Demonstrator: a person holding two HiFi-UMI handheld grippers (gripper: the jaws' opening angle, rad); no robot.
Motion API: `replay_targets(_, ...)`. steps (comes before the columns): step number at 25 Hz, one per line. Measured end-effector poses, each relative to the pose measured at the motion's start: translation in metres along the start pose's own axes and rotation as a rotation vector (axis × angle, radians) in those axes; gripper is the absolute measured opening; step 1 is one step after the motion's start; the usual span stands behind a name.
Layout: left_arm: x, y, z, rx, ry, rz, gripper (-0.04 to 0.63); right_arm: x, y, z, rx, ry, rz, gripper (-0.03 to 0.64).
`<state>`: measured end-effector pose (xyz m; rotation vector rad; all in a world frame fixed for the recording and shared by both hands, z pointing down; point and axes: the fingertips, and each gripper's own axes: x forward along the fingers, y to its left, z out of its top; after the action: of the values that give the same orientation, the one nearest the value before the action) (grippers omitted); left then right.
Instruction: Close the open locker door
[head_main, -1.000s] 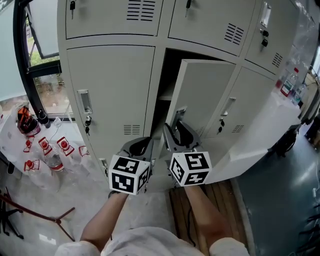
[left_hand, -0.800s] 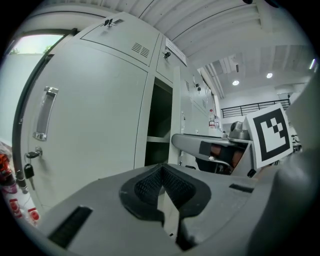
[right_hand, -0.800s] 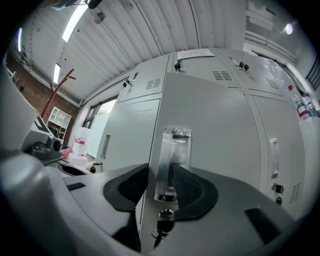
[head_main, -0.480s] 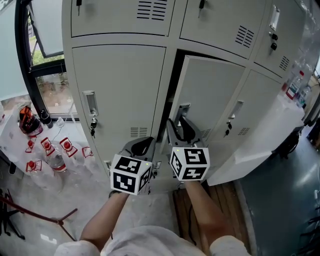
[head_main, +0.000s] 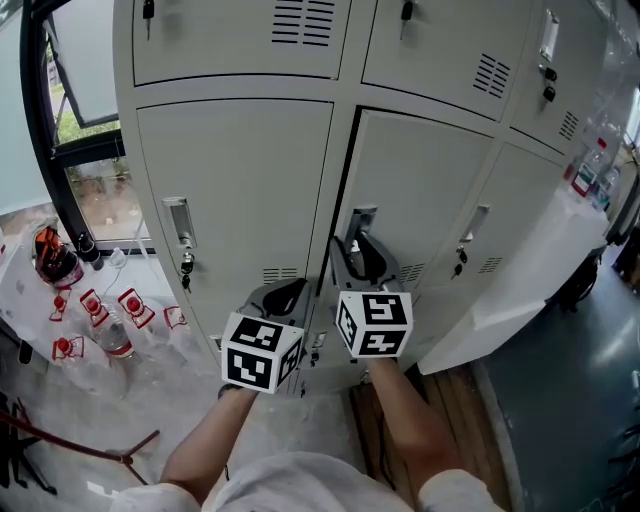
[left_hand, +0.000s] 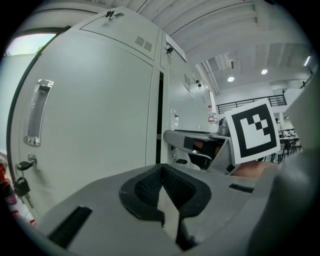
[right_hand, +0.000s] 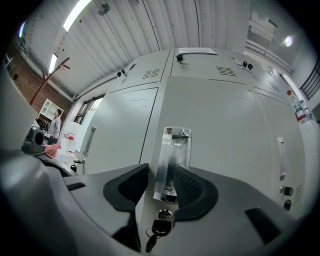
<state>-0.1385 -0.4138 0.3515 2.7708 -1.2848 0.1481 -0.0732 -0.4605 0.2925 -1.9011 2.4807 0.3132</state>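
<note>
Head view: locker door (head_main: 420, 190) at frame centre, almost shut, a thin dark gap along its left edge; right gripper (head_main: 358, 250) at its handle (head_main: 360, 222), left gripper (head_main: 285, 295) lower left.
Left gripper view: jaws pressed together, nothing between.
Right gripper view: jaws clenched on the handle; key (right_hand: 159, 227) hangs just below.

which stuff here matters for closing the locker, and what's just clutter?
Job: locker door, its handle, right gripper with jaws on that handle.
Clutter: idle left gripper, neighbouring closed locker, plastic bottle.
</note>
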Motion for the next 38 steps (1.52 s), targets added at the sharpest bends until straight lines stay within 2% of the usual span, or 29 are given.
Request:
replay_targets(5,0.005,0.002,0.002,-0.001,-0.012,-0.016,0.006,0.013,-0.004,0.000,-0.008,0.001,-0.013,0.153)
replay_targets(9,0.010,0.001,0.000,0.001,-0.017,-0.020,0.006,0.025,-0.005,-0.002,-0.006,0.008,0.014,0.153)
replay_targets(17,0.019,0.003,0.023,0.005,-0.046,-0.024,0.006,0.029,-0.002,-0.003,0.053,0.036,0.184,0.125)
replay_targets(21,0.024,0.010,0.018,0.000,-0.036,-0.019,0.006,0.032,-0.002,-0.001,0.079,0.021,0.228,0.107)
replay_targets(29,0.027,0.009,0.009,0.008,-0.011,-0.031,0.006,0.032,-0.002,-0.003,0.080,0.003,0.222,0.100)
replay_targets(38,0.016,0.008,0.010,0.016,-0.011,-0.018,0.006,0.031,-0.001,-0.004,0.074,0.030,0.234,0.100)
